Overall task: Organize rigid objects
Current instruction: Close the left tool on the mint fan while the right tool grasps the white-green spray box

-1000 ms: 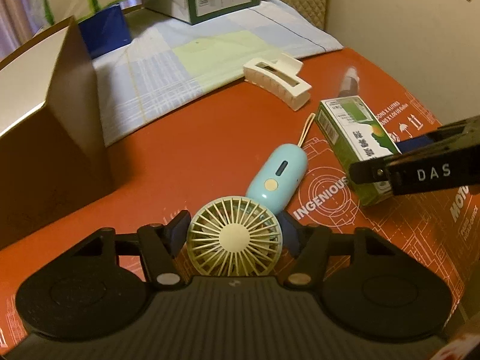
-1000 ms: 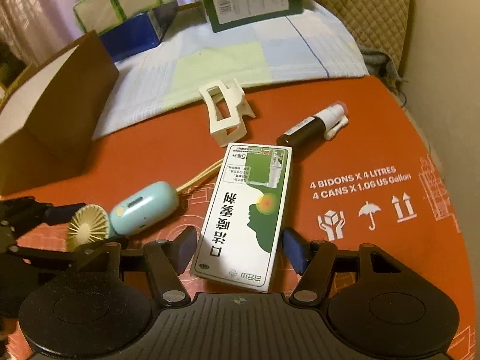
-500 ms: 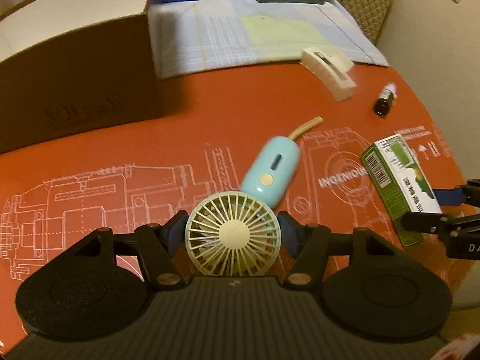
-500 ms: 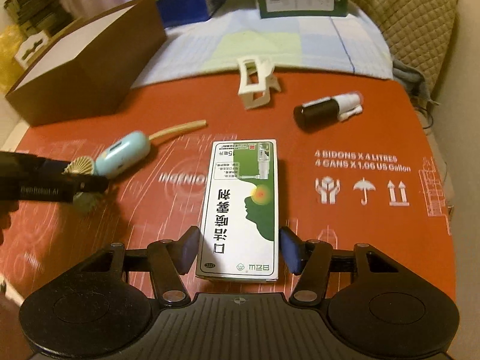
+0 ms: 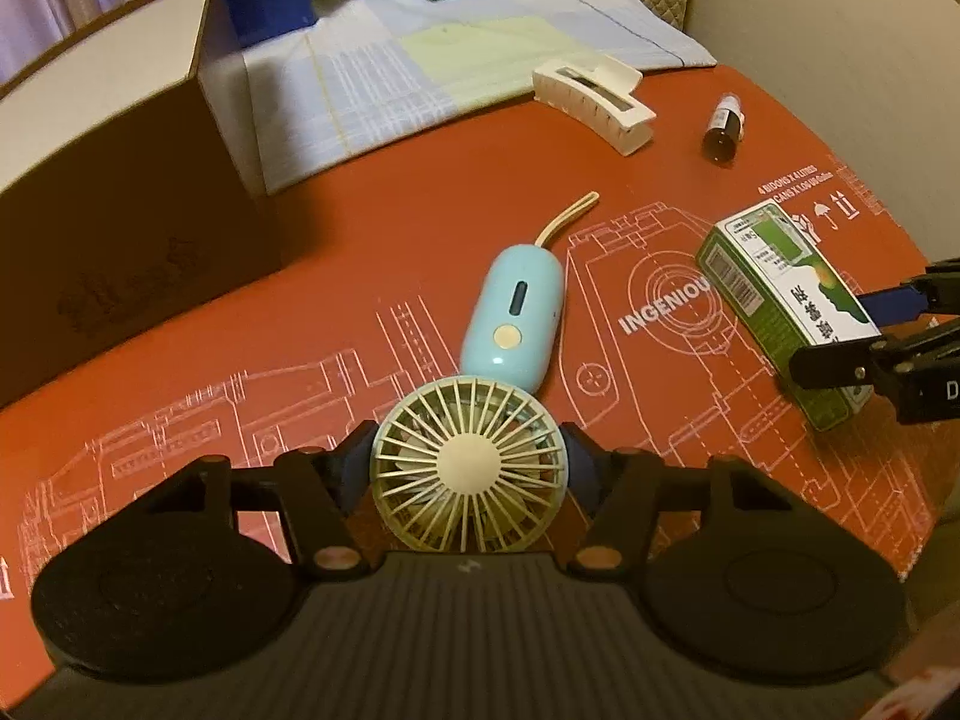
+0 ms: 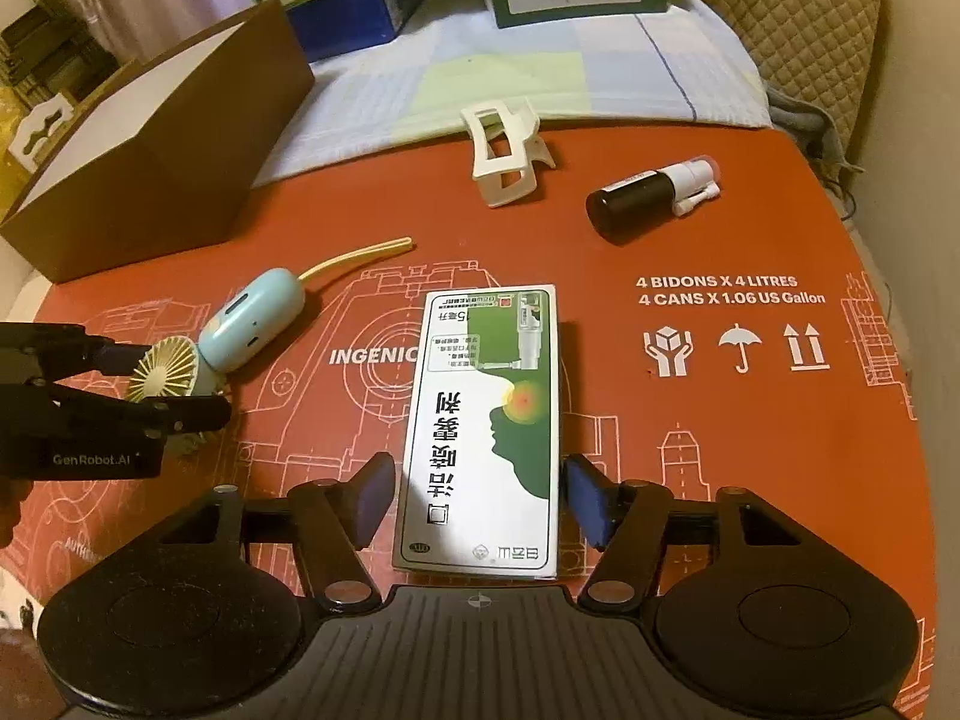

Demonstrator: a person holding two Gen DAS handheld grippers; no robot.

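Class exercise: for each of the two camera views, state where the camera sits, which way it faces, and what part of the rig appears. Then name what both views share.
Left wrist: sits behind the left tongs, facing along the red mat; they flank the handheld fan.
Right wrist: sits behind the right tongs, facing the brown box; they straddle the green-and-white carton.
Shared: fan, carton, hair claw clip, spray bottle; each view shows the other tongs.

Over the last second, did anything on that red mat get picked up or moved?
Nothing was picked up or let go. The left gripper stays closed around the head of the small fan, and the right gripper still straddles the green box, a small gap showing each side. Only the cameras' angles swung. The hair clip and dark bottle lie as before.
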